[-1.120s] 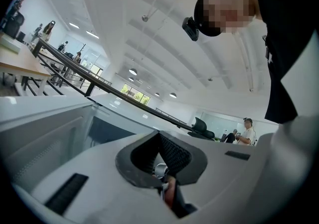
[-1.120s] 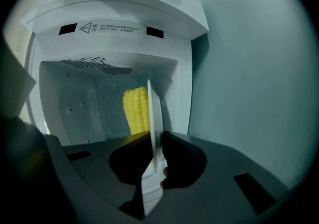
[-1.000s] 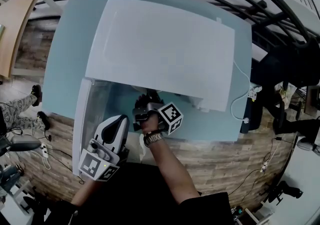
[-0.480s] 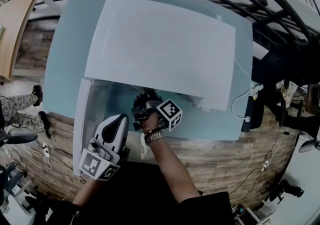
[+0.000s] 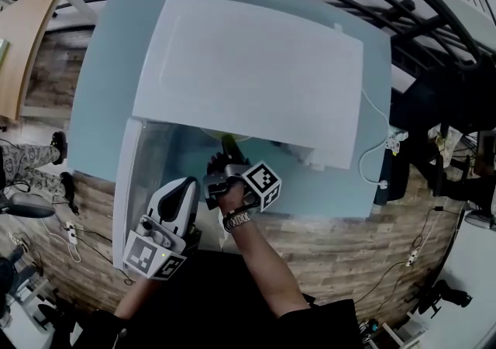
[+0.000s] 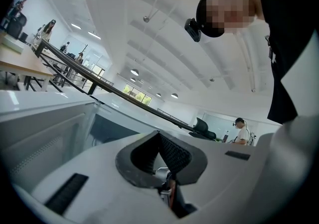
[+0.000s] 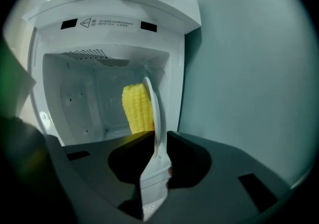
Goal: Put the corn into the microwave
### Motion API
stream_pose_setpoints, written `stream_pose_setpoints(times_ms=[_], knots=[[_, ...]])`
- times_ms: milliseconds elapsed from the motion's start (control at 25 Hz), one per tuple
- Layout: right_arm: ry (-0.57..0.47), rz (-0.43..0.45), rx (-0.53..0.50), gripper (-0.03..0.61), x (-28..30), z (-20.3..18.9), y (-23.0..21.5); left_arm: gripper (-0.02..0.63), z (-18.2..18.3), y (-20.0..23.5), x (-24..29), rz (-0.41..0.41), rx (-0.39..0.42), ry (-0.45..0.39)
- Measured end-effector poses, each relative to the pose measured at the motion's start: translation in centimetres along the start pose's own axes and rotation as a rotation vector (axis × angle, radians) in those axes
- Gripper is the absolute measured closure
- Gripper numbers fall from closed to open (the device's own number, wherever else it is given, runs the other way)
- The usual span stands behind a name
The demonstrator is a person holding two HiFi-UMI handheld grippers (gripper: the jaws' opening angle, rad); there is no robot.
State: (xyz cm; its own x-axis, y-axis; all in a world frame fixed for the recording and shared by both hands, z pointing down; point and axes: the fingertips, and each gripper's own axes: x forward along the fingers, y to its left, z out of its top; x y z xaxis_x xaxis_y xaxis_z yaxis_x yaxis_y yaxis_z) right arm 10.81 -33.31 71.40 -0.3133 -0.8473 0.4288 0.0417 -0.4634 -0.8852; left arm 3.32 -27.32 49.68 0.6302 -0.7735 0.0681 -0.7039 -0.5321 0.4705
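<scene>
A white microwave [image 5: 248, 68] stands on a pale blue table [image 5: 101, 68] with its door [image 5: 126, 184] swung open to the left. My right gripper [image 5: 225, 171] is at the mouth of the oven, shut on the rim of a white plate [image 7: 155, 118] seen edge-on. A yellow corn cob [image 7: 136, 108] lies on that plate, in front of the white cavity [image 7: 84, 103]. In the head view only the plate's rim [image 5: 219, 136] and a dark green end of the corn [image 5: 229, 146] show below the oven's top. My left gripper [image 5: 177, 204] hangs by the door, shut and empty, tilted up at the ceiling.
A white cable [image 5: 370, 138] with a plug runs off the table's right side. Beyond the table's near edge is wood-pattern floor [image 5: 333, 239]. Black railings [image 5: 434, 22] cross the back. A person [image 6: 242, 131] stands far off in the left gripper view.
The plate rim and the corn's green end have come into sight at the oven's front edge. The right gripper has shifted only slightly. The left gripper has stayed where it was.
</scene>
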Motion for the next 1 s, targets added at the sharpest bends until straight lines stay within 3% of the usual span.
stream_pose_setpoints(times_ms=[280, 1000], knots=[[-0.028, 0.003, -0.015, 0.555, -0.4, 0.3, 0.4, 0.611, 0.0, -0.1, -0.2, 0.007, -0.001, -0.005], [-0.029, 0.023, -0.007, 0.555, 1.9, 0.8, 0.7, 0.611, 0.4, 1.3, 0.5, 0.012, -0.007, -0.001]])
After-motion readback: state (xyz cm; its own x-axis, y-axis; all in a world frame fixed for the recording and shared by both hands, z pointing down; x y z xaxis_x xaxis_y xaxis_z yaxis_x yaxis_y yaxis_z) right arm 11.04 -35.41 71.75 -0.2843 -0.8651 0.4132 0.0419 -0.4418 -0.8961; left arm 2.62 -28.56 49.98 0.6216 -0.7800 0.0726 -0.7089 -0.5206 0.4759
